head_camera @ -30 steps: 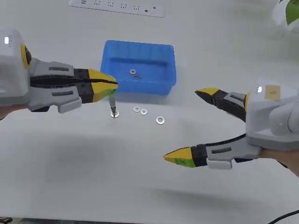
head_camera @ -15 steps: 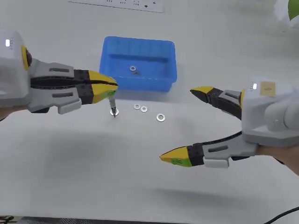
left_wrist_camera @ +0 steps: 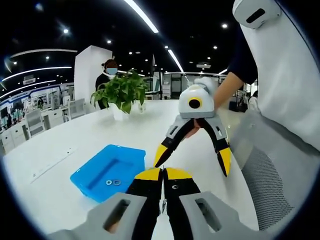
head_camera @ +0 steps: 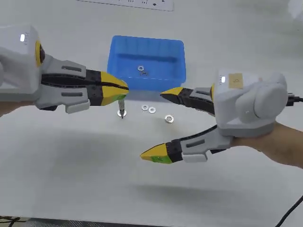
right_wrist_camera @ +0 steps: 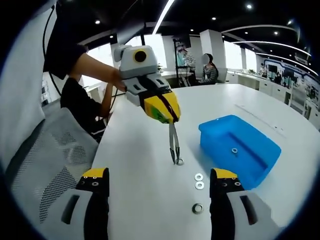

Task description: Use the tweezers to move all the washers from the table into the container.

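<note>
**Left gripper** (head_camera: 124, 88): held level above the white counter (head_camera: 71, 165), on the left of the work. Its fingers (head_camera: 106, 79) are pressed together, yellow tips meeting, and clamp the top of the tweezers (head_camera: 121, 105).

**Tweezers**: metal, hanging tips-down from the left gripper, close to upright. The tips stand on the counter at one washer (head_camera: 121, 113). Whether they actually pinch it cannot be told. The right gripper view shows the same contact, tweezers (right_wrist_camera: 173, 142) against washer (right_wrist_camera: 179, 161).

**Right gripper** (head_camera: 152, 125): above the counter, on the right of the work. Its fingers (head_camera: 158, 153) are spread wide and hold nothing. One yellow tip is near the container's front wall; the other is nearer the person.

**Washers**: four on the counter, all in front of the container and between the two grippers.
- First washer: at the tweezer tips.
- Second washer (head_camera: 145, 108) and third washer (head_camera: 152, 110): just beside each other.
- Fourth washer (head_camera: 169, 118): a little apart, toward the right gripper.

**Container** (head_camera: 147, 86): blue, rectangular and open-topped, standing on the counter just beyond the loose washers. Two more washers lie close together on its floor, one (head_camera: 140, 68) beside the other (head_camera: 145, 73).

**Power strip** (head_camera: 128, 4): white, at the far edge of the counter.

**Plant** (left_wrist_camera: 122, 92): leafy and potted, seen on the far part of the counter in the left gripper view.
</note>
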`<state>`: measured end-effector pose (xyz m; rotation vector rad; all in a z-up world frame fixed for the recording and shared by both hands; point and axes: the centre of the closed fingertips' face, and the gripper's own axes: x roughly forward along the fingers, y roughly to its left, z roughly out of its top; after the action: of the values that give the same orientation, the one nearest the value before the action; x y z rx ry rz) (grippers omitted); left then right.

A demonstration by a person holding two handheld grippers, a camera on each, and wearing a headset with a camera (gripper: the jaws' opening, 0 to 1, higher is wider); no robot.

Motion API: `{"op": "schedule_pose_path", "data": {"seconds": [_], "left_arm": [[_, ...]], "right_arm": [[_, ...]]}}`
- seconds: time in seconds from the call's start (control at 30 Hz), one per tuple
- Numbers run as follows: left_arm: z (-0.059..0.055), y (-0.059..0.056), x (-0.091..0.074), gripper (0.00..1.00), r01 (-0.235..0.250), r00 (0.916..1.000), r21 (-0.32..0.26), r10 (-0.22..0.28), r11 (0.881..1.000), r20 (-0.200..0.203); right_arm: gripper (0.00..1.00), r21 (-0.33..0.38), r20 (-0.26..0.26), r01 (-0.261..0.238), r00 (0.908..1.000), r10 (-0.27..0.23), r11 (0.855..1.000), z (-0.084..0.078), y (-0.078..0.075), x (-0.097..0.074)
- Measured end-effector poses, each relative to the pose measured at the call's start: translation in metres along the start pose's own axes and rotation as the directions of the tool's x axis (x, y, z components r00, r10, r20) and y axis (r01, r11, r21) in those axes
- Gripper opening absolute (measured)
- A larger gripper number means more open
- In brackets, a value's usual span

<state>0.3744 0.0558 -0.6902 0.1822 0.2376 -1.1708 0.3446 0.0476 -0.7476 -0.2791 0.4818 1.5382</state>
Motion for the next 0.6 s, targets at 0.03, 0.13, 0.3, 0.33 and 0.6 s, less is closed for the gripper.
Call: {"op": "schedule_pose_path", "data": {"seconds": [0.03,0.13,0.3,0.33,0.6], "left_arm": [[0.000,-0.001,0.001,0.05,0.007,1.0000,0.003,-0.007,1.000,-0.003],[-0.001,-0.004,0.002,0.05,0.026,0.9996,0.005,-0.026,1.000,-0.010],[-0.004,-0.008,0.002,0.05,0.057,0.9979,0.011,-0.056,0.998,-0.031],[-0.005,-0.008,0.002,0.05,0.059,0.9977,0.012,-0.059,0.998,-0.033],[-0.010,-0.007,-0.004,0.05,0.058,0.9968,0.018,-0.056,0.998,-0.056]], "right_arm": [[0.81,-0.009,-0.008,-0.013,0.9999,0.013,1.000,-0.001,0.001,0.005],[0.77,-0.013,-0.024,-0.039,0.9990,0.038,0.999,-0.002,0.000,0.016],[0.69,0.012,-0.023,-0.054,0.9983,0.054,0.998,0.001,-0.009,0.034],[0.67,0.013,-0.018,-0.053,0.9984,0.053,0.999,0.002,-0.010,0.037],[0.47,-0.008,-0.056,-0.074,0.9957,0.074,0.997,-0.002,-0.016,0.057]]}}
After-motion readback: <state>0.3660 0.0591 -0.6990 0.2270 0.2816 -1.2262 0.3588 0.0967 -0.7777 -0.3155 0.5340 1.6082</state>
